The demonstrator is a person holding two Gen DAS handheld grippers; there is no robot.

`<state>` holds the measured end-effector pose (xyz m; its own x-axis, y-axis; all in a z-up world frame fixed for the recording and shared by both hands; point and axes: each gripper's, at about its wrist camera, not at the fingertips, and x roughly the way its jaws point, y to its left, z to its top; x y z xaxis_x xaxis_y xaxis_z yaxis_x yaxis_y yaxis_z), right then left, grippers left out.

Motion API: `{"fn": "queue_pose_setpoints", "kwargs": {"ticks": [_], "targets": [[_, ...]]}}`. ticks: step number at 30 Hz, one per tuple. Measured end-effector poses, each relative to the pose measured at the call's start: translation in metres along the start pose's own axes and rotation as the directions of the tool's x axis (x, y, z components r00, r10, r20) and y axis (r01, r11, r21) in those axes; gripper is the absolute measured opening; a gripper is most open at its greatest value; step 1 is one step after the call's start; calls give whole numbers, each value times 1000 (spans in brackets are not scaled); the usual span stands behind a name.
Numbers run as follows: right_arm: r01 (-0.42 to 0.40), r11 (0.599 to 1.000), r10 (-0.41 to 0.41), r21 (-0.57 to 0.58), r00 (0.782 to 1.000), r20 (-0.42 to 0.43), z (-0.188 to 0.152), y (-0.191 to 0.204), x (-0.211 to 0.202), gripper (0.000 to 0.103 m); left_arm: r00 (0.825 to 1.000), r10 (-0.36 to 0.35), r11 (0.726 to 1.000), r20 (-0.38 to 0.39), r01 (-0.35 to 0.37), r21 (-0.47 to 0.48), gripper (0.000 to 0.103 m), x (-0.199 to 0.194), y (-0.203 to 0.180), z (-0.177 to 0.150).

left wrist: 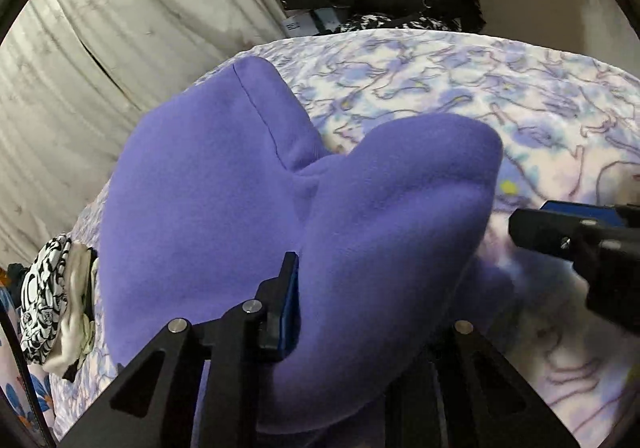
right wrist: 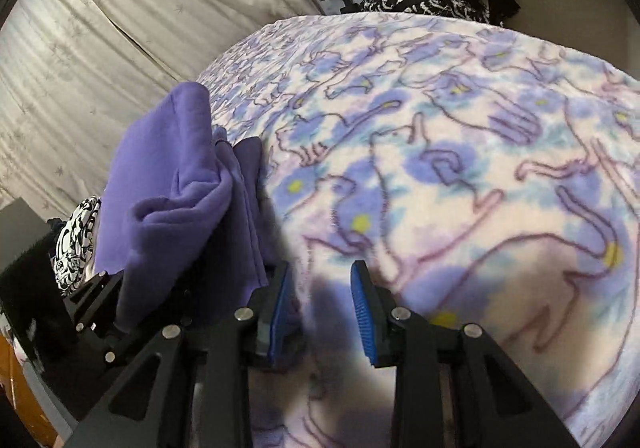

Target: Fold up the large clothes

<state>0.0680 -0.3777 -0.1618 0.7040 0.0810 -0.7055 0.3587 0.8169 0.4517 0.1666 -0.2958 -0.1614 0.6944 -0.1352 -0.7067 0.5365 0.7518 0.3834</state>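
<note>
Left jaws clamp purple garment (left wrist: pixel 248 208); right jaws parted (empty) over blanket (right wrist: pixel 440 128).

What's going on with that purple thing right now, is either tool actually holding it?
The left tool has the purple fleece garment bunched between its fingers, carried above the cat-print blanket on the bed. The right tool is open and empty, with only blanket beneath it and the garment off to its left. The fold looks underway, not laid flat yet.
</note>
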Motion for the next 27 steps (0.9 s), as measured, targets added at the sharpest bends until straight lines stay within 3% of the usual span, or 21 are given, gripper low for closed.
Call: {"fn": "queue_pose_setpoints", "kwargs": {"ticks": [3, 5, 6, 9, 12, 20, 21, 23, 26, 27], "targets": [[4, 1000, -3, 8, 1000, -17, 1, -5, 3, 30, 1000, 12, 999, 6, -12, 39, 27, 7, -10, -5], [1, 1000, -1, 5, 1000, -26, 2, -6, 3, 30, 1000, 8, 998, 20, -10, 56, 37, 5, -13, -6], [-2, 1000, 2, 1, 1000, -27, 3, -6, 2, 30, 1000, -5, 999, 22, 3, 51, 47, 4, -12, -5], [-4, 1000, 4, -8, 1000, -19, 5, -3, -2, 30, 997, -77, 997, 17, 77, 8, 72, -2, 1, 0], [-11, 1000, 10, -8, 1000, -6, 8, -2, -6, 30, 979, -200, 979, 29, 201, -28, 83, -7, 17, 2], [-43, 999, 43, -26, 999, 18, 21, 4, -23, 30, 894, -443, 889, 70, 448, -95, 86, -34, 47, 6], [-51, 998, 51, -32, 999, 19, 24, 7, -26, 30, 875, -478, 866, 82, 485, -122, 86, -42, 56, 8], [-65, 997, 66, -51, 998, 18, 31, 13, -30, 30, 852, -512, 838, 106, 523, -158, 86, -56, 72, 10], [-97, 990, 100, -101, 995, 25, 44, 29, -39, 36, 840, -518, 815, 159, 542, -207, 86, -78, 103, 9], [-118, 986, 122, -119, 992, 28, 49, 35, -42, 41, 846, -503, 815, 178, 533, -227, 86, -85, 116, 7]]}}
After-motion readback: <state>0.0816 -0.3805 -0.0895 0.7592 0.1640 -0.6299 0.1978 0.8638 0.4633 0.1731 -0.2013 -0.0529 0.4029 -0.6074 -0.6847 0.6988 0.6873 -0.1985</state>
